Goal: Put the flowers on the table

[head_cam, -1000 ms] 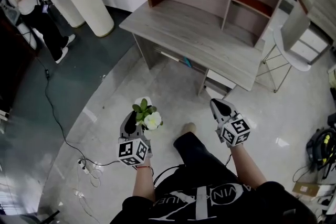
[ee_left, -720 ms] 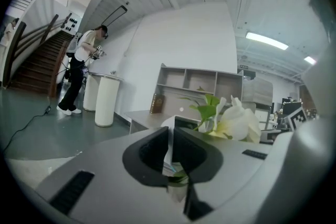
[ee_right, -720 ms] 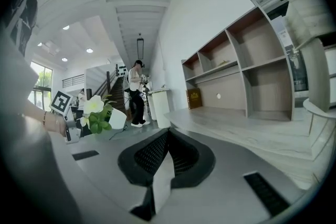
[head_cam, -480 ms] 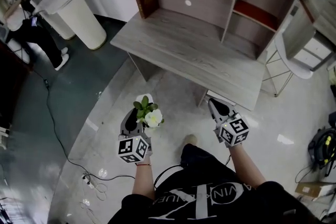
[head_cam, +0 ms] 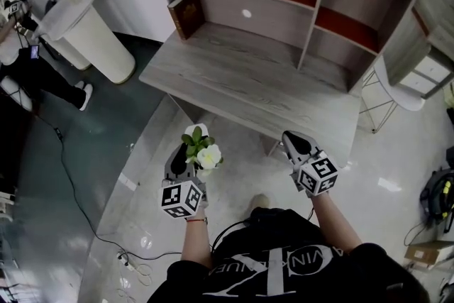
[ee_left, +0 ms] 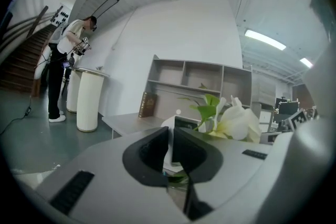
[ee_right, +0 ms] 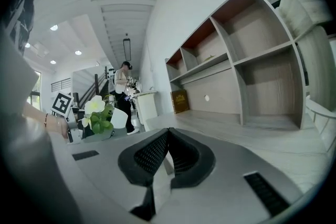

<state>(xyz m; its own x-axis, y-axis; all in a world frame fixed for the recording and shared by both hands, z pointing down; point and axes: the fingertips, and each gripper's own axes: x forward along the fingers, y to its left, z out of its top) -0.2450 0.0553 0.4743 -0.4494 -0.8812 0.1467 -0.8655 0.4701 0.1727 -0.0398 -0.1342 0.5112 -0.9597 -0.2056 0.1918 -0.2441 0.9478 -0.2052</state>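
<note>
1. Left gripper (ee_left: 170, 148) pinches the rim of the white pot (head_cam: 196, 130), and the flowers (head_cam: 207, 157) rise just beside its jaws.
2. Right gripper (ee_right: 167, 150) is pressed together, empty.
3. Flowers sit just short of the table (head_cam: 241, 78).

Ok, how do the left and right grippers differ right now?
The left gripper is clamped on the flowers; the right gripper has its jaws together on nothing. In the head view the right gripper's tip appears at the table's front edge, while the left gripper sits over the floor, short of it. Both point toward the table.
</note>
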